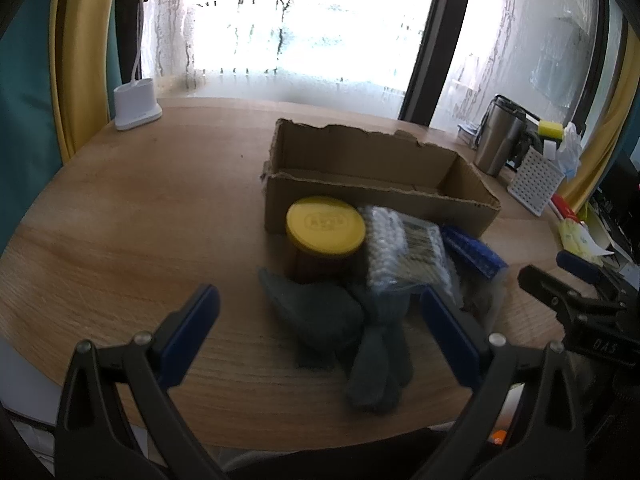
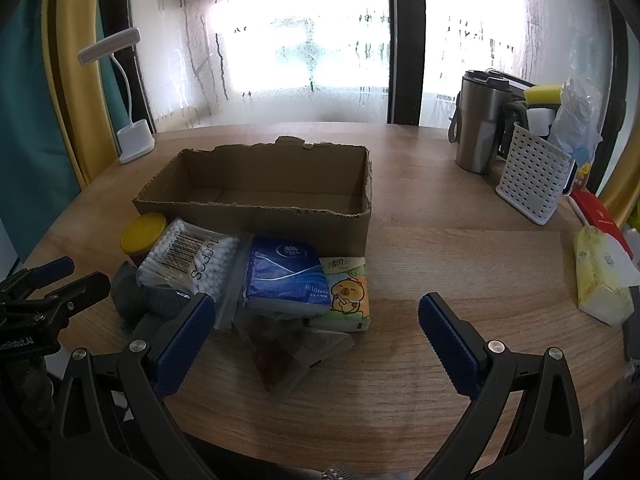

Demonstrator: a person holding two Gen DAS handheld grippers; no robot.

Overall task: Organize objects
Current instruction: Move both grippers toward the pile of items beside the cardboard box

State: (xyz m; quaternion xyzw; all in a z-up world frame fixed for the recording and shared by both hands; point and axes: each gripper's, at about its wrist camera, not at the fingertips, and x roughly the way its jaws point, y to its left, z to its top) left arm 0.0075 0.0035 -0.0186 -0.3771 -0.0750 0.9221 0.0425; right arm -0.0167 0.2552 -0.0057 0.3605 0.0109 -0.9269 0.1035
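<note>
Both your grippers, left and right, hang with jaws spread wide and hold nothing, so you're at the first pick. The open brown cardboard box sits mid-table, empty, long axis running left-right, with the pile touching its near wall. I'd start with the dark grey knit gloves: their fingers point toward you, so close across the narrow width.
</note>
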